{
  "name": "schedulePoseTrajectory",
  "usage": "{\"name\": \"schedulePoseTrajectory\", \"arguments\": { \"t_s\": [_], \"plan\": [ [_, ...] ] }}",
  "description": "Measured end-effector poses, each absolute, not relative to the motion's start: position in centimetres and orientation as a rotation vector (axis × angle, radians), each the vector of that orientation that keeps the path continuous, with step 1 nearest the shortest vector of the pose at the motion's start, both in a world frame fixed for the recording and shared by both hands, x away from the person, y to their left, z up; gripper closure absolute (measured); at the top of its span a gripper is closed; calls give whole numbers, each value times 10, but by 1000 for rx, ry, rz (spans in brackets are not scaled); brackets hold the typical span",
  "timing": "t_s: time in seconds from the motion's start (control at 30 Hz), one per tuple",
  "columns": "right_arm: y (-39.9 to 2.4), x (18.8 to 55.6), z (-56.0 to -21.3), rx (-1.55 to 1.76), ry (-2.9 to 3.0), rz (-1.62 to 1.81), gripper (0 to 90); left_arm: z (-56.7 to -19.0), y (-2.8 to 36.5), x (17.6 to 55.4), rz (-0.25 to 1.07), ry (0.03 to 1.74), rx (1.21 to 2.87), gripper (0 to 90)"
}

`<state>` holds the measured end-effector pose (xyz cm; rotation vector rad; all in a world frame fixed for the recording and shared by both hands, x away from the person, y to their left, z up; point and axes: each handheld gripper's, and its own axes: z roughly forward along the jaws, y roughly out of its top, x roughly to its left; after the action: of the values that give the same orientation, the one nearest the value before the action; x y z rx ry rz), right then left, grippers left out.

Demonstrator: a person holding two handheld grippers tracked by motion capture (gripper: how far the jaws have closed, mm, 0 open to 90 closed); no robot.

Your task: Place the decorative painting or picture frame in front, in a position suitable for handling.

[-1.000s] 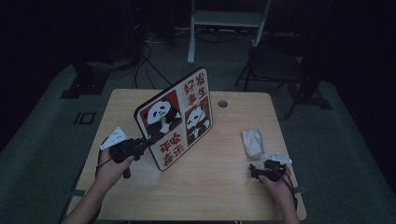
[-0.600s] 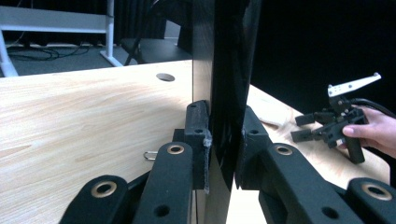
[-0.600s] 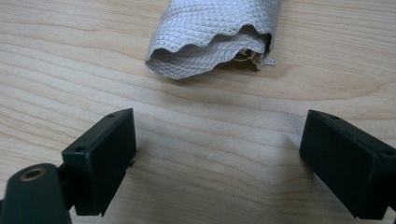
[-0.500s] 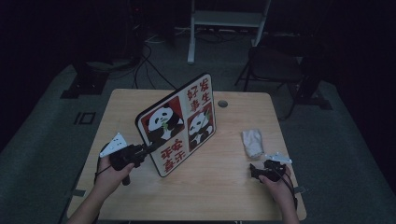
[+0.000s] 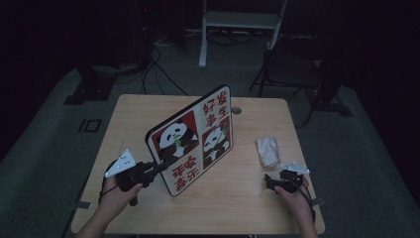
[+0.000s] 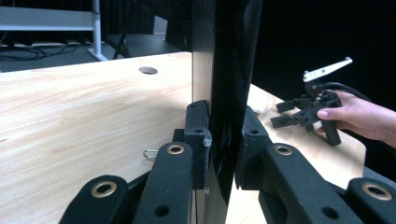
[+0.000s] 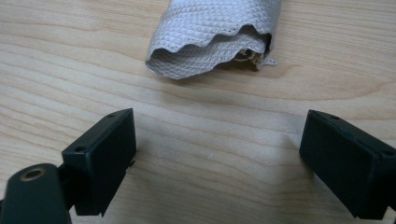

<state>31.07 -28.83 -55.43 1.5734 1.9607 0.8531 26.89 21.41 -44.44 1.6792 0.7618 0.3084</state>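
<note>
Panda board (image 5: 193,141): upright on desk (image 5: 148,114), mid-left, long axis diagonal. L gripper (image 6: 223,140) jaws pinching its near edge. R gripper (image 7: 219,163) jaws spread, empty; folded cloth (image 7: 215,35) just ahead, apart.

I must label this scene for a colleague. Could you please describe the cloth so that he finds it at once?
Start at the wooden table and go to its right side, past the upright panda board. The cloth lies flat just ahead of the right gripper, apart from its open jaws. It is small, folded, pale grey, with a scalloped edge.
</note>
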Motion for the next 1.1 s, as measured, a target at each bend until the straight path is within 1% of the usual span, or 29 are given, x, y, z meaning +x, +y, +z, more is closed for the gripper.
{"name": "schedulePoseTrajectory", "arguments": {
  "t_s": [0.17,0.5,0.77,0.87,1.03,1.1],
  "plan": [
    [-288,311,-554,1575,1959,854,103,-444,212,263,304,735,1692,794],
    [-288,311,-554,1575,1958,854,103,-447,212,256,279,736,1682,792],
    [-288,311,-554,1576,1958,854,103,-448,214,251,233,730,1675,792],
    [-288,311,-554,1576,1958,854,104,-449,214,250,239,721,1677,792],
    [-288,311,-554,1576,1959,854,103,-450,214,249,210,713,1668,790],
    [-288,311,-554,1576,1959,854,103,-450,214,248,179,693,1672,781]
  ]
}}
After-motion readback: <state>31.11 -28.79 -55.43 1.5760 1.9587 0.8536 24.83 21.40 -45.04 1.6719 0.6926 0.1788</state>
